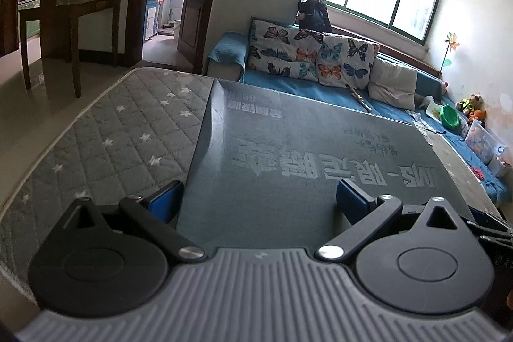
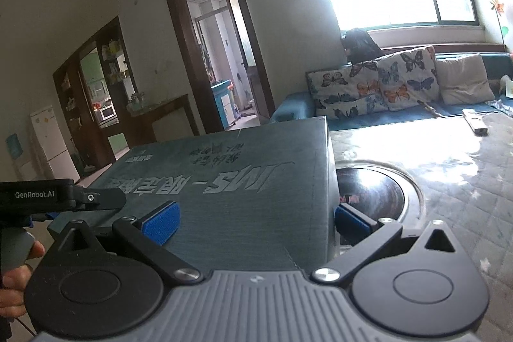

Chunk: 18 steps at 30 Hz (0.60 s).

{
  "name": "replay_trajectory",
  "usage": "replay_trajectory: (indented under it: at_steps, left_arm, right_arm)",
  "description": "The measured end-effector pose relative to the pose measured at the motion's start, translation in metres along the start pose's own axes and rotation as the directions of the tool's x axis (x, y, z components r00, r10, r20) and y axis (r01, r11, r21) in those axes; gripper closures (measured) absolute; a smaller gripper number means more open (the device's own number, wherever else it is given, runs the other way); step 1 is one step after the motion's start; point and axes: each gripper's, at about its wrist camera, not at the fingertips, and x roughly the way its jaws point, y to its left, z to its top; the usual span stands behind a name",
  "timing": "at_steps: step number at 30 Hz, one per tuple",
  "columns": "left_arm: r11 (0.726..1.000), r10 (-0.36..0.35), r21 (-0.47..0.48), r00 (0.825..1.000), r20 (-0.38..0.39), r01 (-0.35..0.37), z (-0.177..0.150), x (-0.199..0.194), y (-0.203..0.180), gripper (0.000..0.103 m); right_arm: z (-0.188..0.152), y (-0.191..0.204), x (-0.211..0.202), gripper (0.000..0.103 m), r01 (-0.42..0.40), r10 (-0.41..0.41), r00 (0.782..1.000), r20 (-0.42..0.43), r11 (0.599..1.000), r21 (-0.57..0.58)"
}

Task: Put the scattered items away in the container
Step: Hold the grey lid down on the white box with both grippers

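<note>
A big dark grey-green box [image 1: 288,149] with pale printed lettering lies flat on a grey quilted, star-patterned table cover [image 1: 128,124]. My left gripper [image 1: 259,201] is open wide at the box's near left corner: its left pad sits just outside the box's left edge and its right pad over the top. My right gripper [image 2: 256,220] is open at the near right corner of the box [image 2: 240,175], with one pad over the top and the other beside the right wall. Neither holds anything. A hand [image 2: 12,278] holds the left gripper's handle.
A round black glossy recess [image 2: 368,191] lies in the table right of the box, and a white remote [image 2: 474,120] lies farther back. Behind is a blue sofa [image 1: 288,88] with butterfly cushions [image 1: 307,53], a green bowl [image 1: 449,116], a clear toy bin [image 1: 479,140] and plush toys.
</note>
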Motion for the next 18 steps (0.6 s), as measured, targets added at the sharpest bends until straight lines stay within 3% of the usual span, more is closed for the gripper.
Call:
replay_trajectory:
  at_steps: [7,18]
  left_arm:
    - [1.000,-0.002,0.015,1.000,-0.022,0.002,0.017,0.048,-0.002,0.003]
    - [0.999,-0.015,0.031,0.999,-0.039,0.016,0.023,0.092,0.001,0.003]
  right_arm:
    - [0.011,-0.022,0.044,0.000,0.010,-0.009,1.000,-0.015,0.999,0.048]
    - [0.012,-0.044,0.084,0.000,0.031,-0.027,0.999,-0.036,0.995,0.091]
